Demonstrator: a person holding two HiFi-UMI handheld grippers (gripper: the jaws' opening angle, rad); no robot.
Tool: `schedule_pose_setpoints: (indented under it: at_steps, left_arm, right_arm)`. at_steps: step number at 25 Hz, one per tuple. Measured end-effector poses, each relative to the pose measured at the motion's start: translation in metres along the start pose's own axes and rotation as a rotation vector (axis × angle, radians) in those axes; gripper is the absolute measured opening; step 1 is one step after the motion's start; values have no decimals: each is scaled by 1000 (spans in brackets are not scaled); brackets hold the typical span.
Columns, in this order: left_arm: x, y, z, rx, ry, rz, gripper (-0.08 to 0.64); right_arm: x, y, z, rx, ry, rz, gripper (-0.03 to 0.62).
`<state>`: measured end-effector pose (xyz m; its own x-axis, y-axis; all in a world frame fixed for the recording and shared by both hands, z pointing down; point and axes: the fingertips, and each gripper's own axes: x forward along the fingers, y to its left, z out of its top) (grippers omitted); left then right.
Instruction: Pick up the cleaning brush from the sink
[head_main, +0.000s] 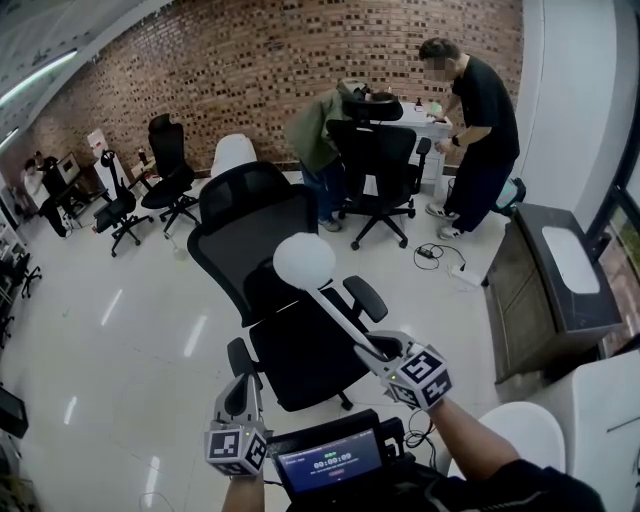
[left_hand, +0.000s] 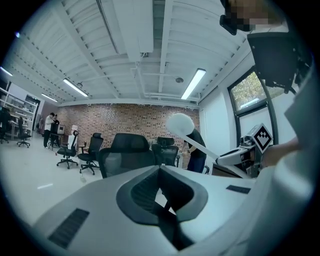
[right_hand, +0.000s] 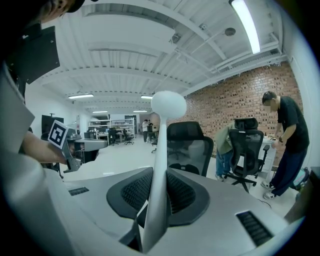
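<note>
The right gripper pinches the white handle of the cleaning brush. Its own view shows the two dark pads pressed against the handle from both sides, low on its length, and the rest of the handle rising up and away to a round white head. In the head view the cleaning brush is in the air, slanting up to the left from the right gripper, and its head shows in front of the back of a black office chair. It lies in no sink and touches nothing but the jaws.

The left gripper is lower and to the left, near the bottom edge of the head view, and points forward. Its jaws are pressed together along a dark seam, with nothing between them. From its own view the cleaning brush and the right gripper, with its cube of square markers, show off to the right, well apart from it.

A small screen sits between the two forearms at the bottom of the head view. On the right stands a dark cabinet with a white oblong top. Further back, along a brick wall, a person in black and a person in a green jacket bend over another black chair. More chairs stand on the pale shiny floor at the left.
</note>
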<state>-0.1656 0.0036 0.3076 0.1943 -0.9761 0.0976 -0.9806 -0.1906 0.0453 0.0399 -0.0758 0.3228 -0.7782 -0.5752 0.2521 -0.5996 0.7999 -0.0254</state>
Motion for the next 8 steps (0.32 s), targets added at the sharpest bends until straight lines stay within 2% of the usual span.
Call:
schedule_pose_setpoints:
  at_steps: [4, 8]
  left_arm:
    - [0, 4, -9, -5, 37, 2, -6]
    - [1, 6, 0, -18, -14, -3, -6]
  right_arm:
    - [4, 2, -1, 3, 4, -1, 69]
    - [9, 7, -2, -4, 10, 2, 69]
